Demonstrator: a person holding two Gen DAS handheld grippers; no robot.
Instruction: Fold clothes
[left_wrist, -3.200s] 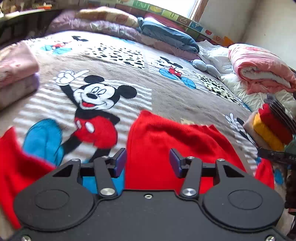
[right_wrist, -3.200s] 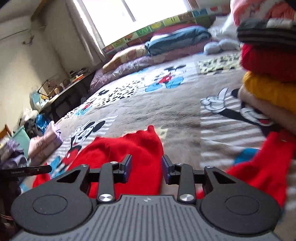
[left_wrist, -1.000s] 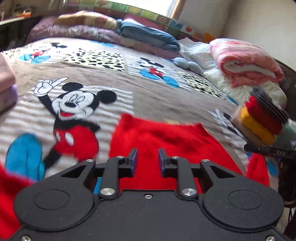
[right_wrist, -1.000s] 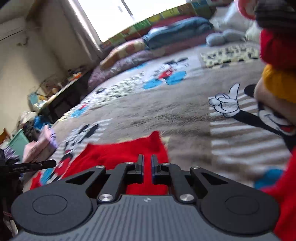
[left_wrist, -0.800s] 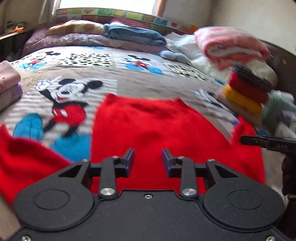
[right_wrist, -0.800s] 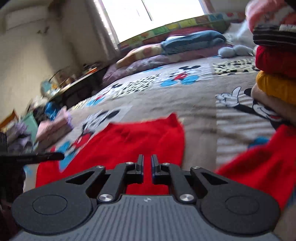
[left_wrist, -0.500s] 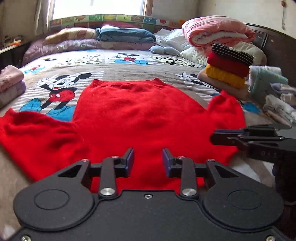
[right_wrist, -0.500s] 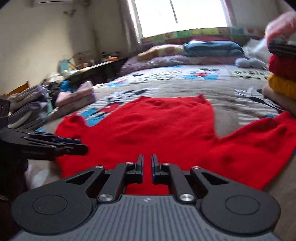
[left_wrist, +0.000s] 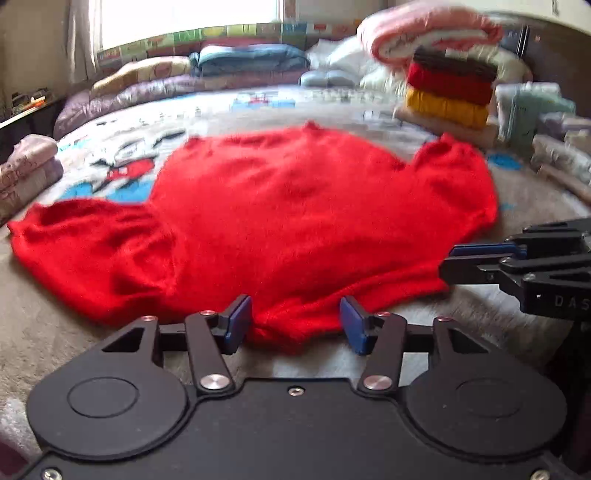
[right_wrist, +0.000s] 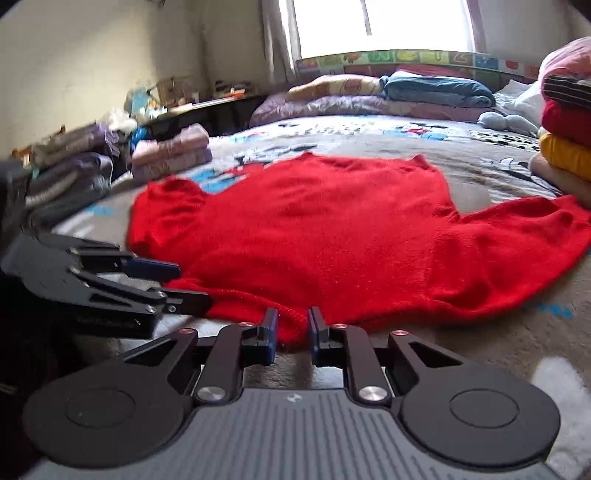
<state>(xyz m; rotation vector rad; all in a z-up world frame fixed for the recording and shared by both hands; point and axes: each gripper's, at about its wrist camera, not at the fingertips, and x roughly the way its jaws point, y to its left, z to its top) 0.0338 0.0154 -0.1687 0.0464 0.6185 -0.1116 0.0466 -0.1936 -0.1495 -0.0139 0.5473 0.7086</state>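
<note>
The left gripper (left_wrist: 296, 328) stood wide open over the fuzzy red knitted sweater (left_wrist: 280, 218); the right gripper (right_wrist: 291, 334), narrower, possibly touched its hem, unclenched.

text: "DAS" | on: right tool (left_wrist: 445, 266) body | rest unreadable

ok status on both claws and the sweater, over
Left claw open at red sweater hem. Right claw open, hem between fingers. Sweater flat on bed. Nothing in the way.
</note>
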